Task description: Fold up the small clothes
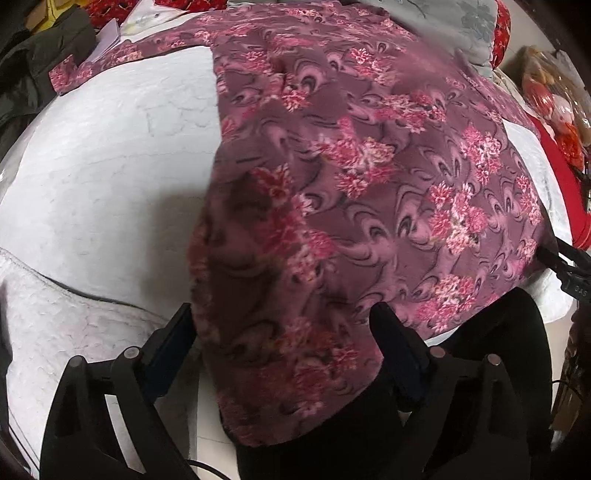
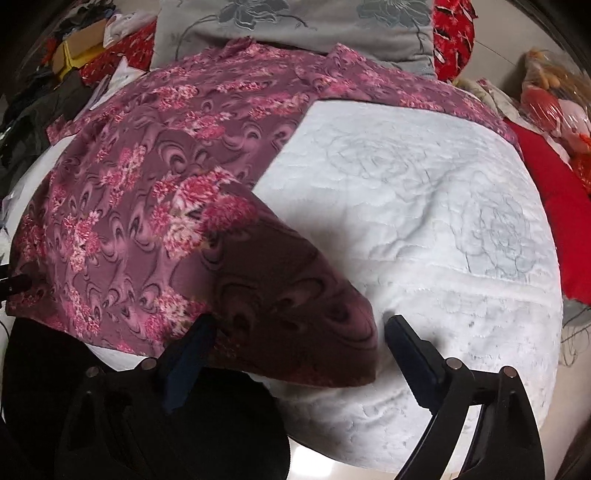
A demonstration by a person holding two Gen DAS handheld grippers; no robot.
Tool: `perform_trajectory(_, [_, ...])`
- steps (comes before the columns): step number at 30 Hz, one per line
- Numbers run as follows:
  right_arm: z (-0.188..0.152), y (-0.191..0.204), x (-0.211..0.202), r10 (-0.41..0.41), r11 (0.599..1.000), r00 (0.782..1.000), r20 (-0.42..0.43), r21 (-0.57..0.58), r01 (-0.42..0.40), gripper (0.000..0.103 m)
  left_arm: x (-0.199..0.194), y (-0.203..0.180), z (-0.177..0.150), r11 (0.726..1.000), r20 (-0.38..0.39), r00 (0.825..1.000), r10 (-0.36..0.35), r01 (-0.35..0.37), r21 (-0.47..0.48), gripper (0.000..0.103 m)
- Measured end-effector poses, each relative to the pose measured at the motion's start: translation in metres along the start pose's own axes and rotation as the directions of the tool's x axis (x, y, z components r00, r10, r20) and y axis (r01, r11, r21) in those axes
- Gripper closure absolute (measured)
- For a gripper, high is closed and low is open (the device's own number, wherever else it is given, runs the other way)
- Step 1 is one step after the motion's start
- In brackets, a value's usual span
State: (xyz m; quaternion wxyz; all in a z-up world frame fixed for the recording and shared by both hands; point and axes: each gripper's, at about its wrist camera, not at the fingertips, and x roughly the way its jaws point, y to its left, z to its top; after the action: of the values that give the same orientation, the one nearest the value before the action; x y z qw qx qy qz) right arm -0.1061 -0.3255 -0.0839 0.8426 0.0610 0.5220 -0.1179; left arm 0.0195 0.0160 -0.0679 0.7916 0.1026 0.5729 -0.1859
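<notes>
A purple fleece garment with pink flowers (image 1: 369,155) lies spread on a white quilted cover (image 1: 110,155). It also shows in the right wrist view (image 2: 147,177), on the left part of the cover (image 2: 406,206). My left gripper (image 1: 282,321) has its jaws wide apart, and the near left corner of the garment drapes between its fingers (image 1: 173,332). My right gripper (image 2: 299,332) also stands wide apart, with the near right corner of the garment lying between its fingers (image 2: 410,347). Neither gripper is pinching the cloth. The right gripper shows at the left wrist view's right edge (image 1: 565,262).
A grey flowered cushion (image 2: 295,26) lies behind the garment. Red patterned fabric (image 2: 450,33) and a red cloth (image 2: 554,206) sit to the right. Dark clothes and boxes (image 2: 62,74) pile up at the far left. Something black (image 1: 498,350) lies near the cover's front edge.
</notes>
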Motion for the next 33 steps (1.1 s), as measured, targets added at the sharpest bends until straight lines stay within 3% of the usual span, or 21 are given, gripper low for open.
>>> perform_trajectory(2, [0.001,0.000,-0.001,0.016,1.000,1.000,0.003,-0.006,-0.016,0.027,-0.001,-0.002,0.003,1.000,0.007,1.000,-0.002,0.002,0.003,0.036])
perform_trajectory(3, [0.002,-0.001,-0.002,0.015,1.000,1.000,0.005,-0.012,-0.015,0.032,0.000,0.000,0.005,1.000,-0.003,1.000,0.001,-0.001,0.011,0.074])
perform_trajectory(4, [0.004,0.000,-0.003,0.011,1.000,1.000,0.012,-0.017,-0.011,0.049,0.004,-0.001,0.009,1.000,-0.024,1.000,-0.015,0.015,0.011,0.099])
perform_trajectory(5, [0.003,-0.002,-0.005,0.003,1.000,1.000,0.021,-0.019,-0.002,0.075,0.005,0.002,0.010,0.999,-0.042,0.998,-0.038,0.038,-0.004,0.099])
perform_trajectory(6, [0.003,-0.006,-0.009,0.004,1.000,1.000,0.031,-0.013,-0.004,0.095,0.003,0.006,0.010,0.999,-0.041,0.998,-0.047,0.046,-0.028,0.099])
perform_trajectory(7, [0.003,-0.013,-0.015,0.069,0.998,0.997,0.040,0.008,-0.070,0.097,-0.002,0.010,0.008,0.998,-0.033,0.998,-0.057,0.056,-0.043,0.099])
perform_trajectory(11, [-0.002,-0.024,-0.065,0.226,0.971,0.964,0.139,0.049,-0.234,0.097,-0.050,0.031,0.008,0.982,0.030,0.988,-0.150,0.152,-0.114,0.099])
perform_trajectory(12, [-0.004,-0.024,-0.086,0.269,0.958,0.947,0.174,0.050,-0.281,0.097,-0.066,0.037,0.008,0.979,0.056,0.985,-0.161,0.167,-0.121,0.099])
perform_trajectory(15, [-0.011,-0.019,-0.125,0.325,0.940,0.918,0.227,0.035,-0.341,0.097,-0.095,0.049,0.006,0.981,0.092,0.985,-0.144,0.154,-0.115,0.099])
perform_trajectory(17, [-0.019,-0.015,-0.132,0.320,0.943,0.924,0.210,0.027,-0.332,0.097,-0.092,0.058,-0.003,0.984,0.058,0.990,-0.125,0.132,-0.119,0.098])
perform_trajectory(19, [-0.032,-0.010,-0.116,0.298,0.953,0.945,0.134,0.016,-0.303,0.097,-0.071,0.062,-0.008,0.989,-0.018,0.997,-0.080,0.077,-0.126,0.098])
perform_trajectory(22, [-0.053,-0.002,-0.072,0.263,0.964,0.965,-0.020,0.036,-0.262,0.096,-0.041,0.069,-0.020,0.991,-0.141,0.990,0.016,-0.035,-0.131,0.098])
perform_trajectory(24, [-0.057,-0.001,-0.051,0.241,0.970,0.966,-0.096,0.062,-0.236,0.095,-0.042,0.075,-0.023,0.988,-0.143,0.987,0.070,-0.089,-0.127,0.098])
perform_trajectory(25, [-0.054,-0.002,-0.048,0.245,0.969,0.964,-0.104,0.071,-0.238,0.090,-0.051,0.078,-0.022,0.987,-0.111,0.990,0.088,-0.101,-0.121,0.098])
perform_trajectory(27, [-0.041,-0.009,-0.058,0.264,0.962,0.964,-0.035,0.076,-0.261,0.090,-0.070,0.078,-0.012,0.987,-0.046,0.992,0.118,-0.122,-0.104,0.095])
perform_trajectory(28, [-0.027,-0.015,-0.066,0.271,0.959,0.962,0.019,0.084,-0.272,0.085,-0.080,0.076,-0.004,0.988,-0.009,0.992,0.124,-0.125,-0.096,0.089])
perform_trajectory(29, [-0.011,-0.022,-0.072,0.275,0.955,0.959,0.069,0.100,-0.281,0.073,-0.084,0.072,0.004,0.988,0.016,0.992,0.122,-0.120,-0.094,0.084])
perform_trajectory(31, [0.020,-0.032,-0.070,0.254,0.953,0.956,0.149,0.129,-0.273,0.058,-0.088,0.060,0.028,0.992,0.060,0.993,0.101,-0.095,-0.088,0.065])
perform_trajectory(33, [0.051,-0.036,-0.054,0.228,0.952,0.957,0.181,0.166,-0.258,0.057,-0.086,0.045,0.047,0.994,0.086,0.992,0.092,-0.087,-0.062,0.063])
